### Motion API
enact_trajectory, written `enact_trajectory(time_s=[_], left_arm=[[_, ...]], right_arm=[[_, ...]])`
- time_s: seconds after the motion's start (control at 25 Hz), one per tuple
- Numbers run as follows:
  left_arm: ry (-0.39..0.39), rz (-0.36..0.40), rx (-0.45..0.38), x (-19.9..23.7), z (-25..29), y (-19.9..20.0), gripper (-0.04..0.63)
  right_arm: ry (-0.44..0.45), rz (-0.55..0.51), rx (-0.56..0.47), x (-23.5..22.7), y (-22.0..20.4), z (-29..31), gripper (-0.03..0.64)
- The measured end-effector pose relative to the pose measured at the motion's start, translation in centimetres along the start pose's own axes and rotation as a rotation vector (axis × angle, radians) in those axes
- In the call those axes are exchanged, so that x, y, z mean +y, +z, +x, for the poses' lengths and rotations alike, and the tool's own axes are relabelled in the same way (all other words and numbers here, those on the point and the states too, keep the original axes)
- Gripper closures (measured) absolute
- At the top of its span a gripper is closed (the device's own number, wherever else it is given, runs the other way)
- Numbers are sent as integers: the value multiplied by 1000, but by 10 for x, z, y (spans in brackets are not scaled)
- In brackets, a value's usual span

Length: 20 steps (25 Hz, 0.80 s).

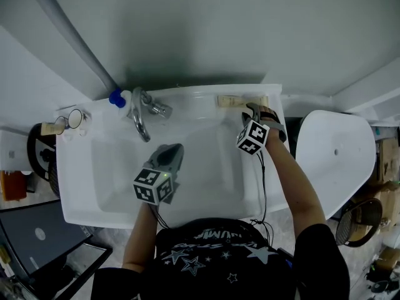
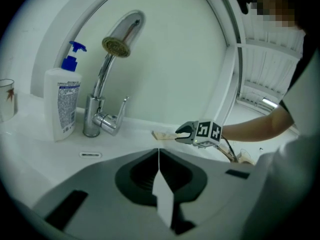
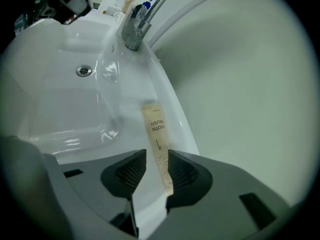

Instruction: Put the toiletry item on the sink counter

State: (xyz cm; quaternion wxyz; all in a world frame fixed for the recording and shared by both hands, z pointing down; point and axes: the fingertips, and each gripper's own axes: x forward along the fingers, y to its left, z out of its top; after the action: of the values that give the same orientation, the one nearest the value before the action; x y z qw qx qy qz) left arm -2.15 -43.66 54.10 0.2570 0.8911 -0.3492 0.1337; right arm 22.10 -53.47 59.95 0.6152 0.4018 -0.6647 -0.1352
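This is a bathroom: a white washbasin [image 1: 75, 180] with a chrome faucet [image 1: 140, 120] and a blue-topped pump bottle [image 2: 62, 106] stands beside what looks like a closed toilet [image 1: 334, 161].

faucet [image 1: 142, 114] and soap bottle [image 1: 119, 98] block the sink counter [image 1: 190, 96] at left; basin [image 1: 115, 174] open.

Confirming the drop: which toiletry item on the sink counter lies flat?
The tan toothbrush packet, flat on the sink counter between the open jaws of the right gripper; the white pump bottle stands upright.
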Motion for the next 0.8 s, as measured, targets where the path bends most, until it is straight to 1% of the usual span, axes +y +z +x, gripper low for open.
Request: enact_trajectory(time_s=[0.16, 0.28, 0.44, 0.68, 0.8], left_arm=[[0, 9, -16, -9, -12, 2, 575], [1, 15, -32, -18, -22, 5, 575], [3, 34, -46, -29, -35, 5, 575], [7, 45, -69, -46, -57, -3, 575], [7, 38, -76, -54, -65, -10, 575]], right_arm=[[-23, -2, -25, 7, 6, -22, 472], [-30, 43, -57, 11, 13, -40, 474], [-44, 109, -90, 18, 19, -65, 512], [-13, 161, -140, 51, 27, -98, 542], [-34, 195, -178, 59, 29, -118, 576]])
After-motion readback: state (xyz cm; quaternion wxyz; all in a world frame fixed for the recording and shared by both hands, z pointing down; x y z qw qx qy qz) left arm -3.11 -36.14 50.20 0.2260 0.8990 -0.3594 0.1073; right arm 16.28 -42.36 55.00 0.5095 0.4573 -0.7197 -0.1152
